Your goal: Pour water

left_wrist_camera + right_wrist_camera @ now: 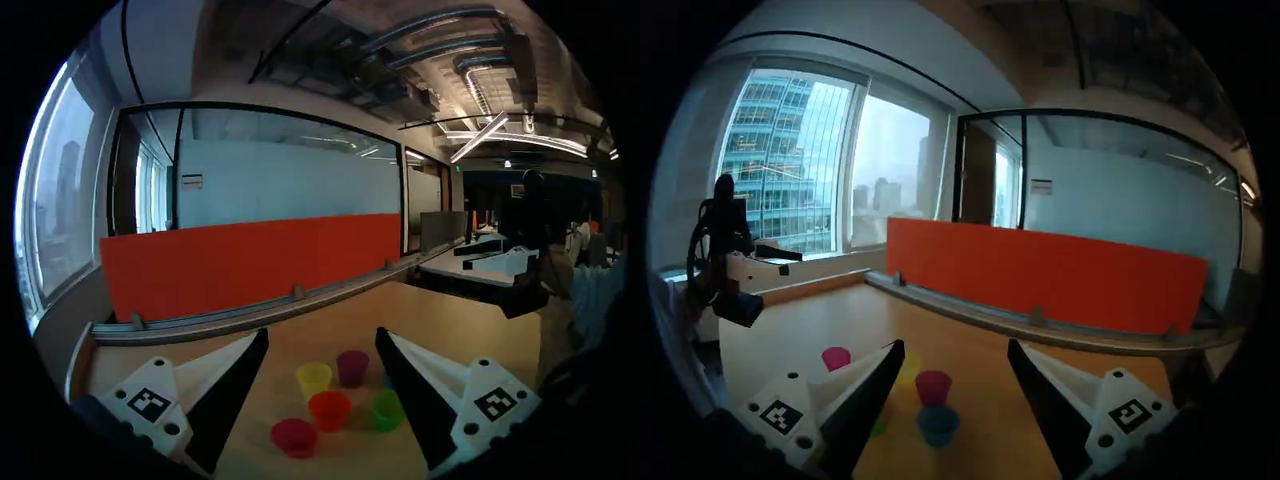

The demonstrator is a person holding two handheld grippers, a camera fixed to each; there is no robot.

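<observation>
Several cups (329, 408) between left gripper's (320, 332) spread fingers

Yellow plastic cup (314, 376) sits left of purple plastic cup (353, 366) on the wooden tabletop (456, 320), orange partition panel (256, 260) far behind.

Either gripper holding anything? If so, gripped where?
Nothing held. Left gripper and right gripper are both open, clear of the cups on the table.

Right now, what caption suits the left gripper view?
Open left claw facing a cluster of colourful plastic cups on a wooden desk.
</observation>
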